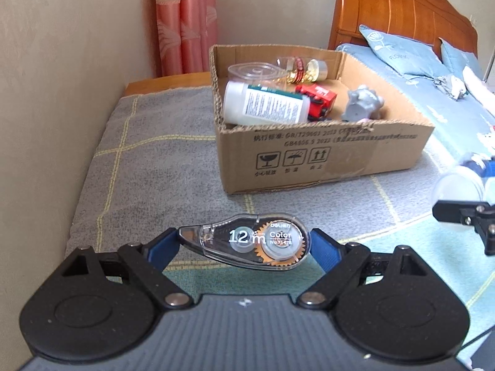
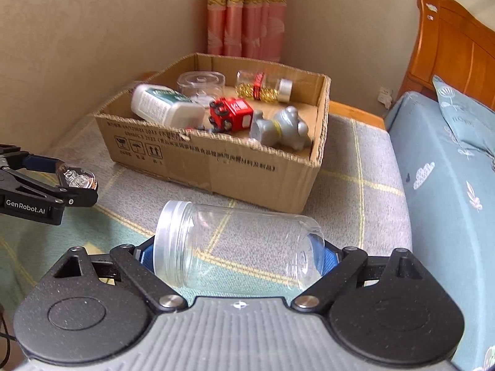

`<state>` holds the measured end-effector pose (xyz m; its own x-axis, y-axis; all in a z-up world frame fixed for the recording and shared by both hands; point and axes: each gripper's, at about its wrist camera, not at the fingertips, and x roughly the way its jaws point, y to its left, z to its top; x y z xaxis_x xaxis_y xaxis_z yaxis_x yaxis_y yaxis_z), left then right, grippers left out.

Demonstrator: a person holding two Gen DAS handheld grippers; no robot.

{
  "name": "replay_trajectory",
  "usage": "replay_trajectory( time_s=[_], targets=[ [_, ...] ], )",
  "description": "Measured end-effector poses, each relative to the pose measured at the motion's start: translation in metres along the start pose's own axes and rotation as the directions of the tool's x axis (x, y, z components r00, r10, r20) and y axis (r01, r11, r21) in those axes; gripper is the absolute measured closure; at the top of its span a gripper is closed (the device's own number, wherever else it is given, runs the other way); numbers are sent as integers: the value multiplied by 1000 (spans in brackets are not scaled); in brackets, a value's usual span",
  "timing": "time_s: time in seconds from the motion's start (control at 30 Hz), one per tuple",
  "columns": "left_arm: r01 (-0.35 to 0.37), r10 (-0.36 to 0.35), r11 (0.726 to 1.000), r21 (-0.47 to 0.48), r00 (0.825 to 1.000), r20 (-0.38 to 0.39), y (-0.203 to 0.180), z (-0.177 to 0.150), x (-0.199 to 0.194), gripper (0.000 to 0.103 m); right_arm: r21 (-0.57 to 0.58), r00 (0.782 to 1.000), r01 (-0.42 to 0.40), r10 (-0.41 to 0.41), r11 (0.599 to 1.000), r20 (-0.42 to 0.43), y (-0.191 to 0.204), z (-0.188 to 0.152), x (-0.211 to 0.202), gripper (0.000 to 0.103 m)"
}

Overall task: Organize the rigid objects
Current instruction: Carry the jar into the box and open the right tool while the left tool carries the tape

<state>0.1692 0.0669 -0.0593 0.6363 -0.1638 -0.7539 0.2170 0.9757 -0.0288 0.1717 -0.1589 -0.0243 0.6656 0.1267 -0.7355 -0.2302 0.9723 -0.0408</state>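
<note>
Box's already filling up: the cardboard box (image 2: 235, 167) holds a bottle, toy truck and more, while the left tool (image 1: 244, 242) grips a correction tape (image 1: 247, 241) and the right tool (image 2: 238, 253) clamps a clear jar (image 2: 238, 247), both near it, not dropped in yet.

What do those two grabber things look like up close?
Both the left gripper and the right gripper have black, speckled linkage arms with silver pivot bolts, round black discs, blue jaw pads and ribbed grey bodies. White "GenRobot.AI" lettering marks the left one's side.

Soft even daylight, faint shadows; fisheye-bent edges, slight motion blur.
</note>
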Motion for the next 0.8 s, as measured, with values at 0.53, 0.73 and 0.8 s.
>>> replay_trajectory(
  time_s=[0.53,0.73,0.8],
  targets=[
    [-2,-1,999,34,995,97,-9,15,-54,14,-87,996,-51,58,995,73,-30,99,8,8],
    [-20,16,999,25,992,127,-6,22,-64,14,-44,998,-51,53,998,37,-42,151,49,8],
    [-25,22,999,23,991,136,-6,25,-65,14,-25,999,-50,50,998,12,-45,164,63,8]
  ],
)
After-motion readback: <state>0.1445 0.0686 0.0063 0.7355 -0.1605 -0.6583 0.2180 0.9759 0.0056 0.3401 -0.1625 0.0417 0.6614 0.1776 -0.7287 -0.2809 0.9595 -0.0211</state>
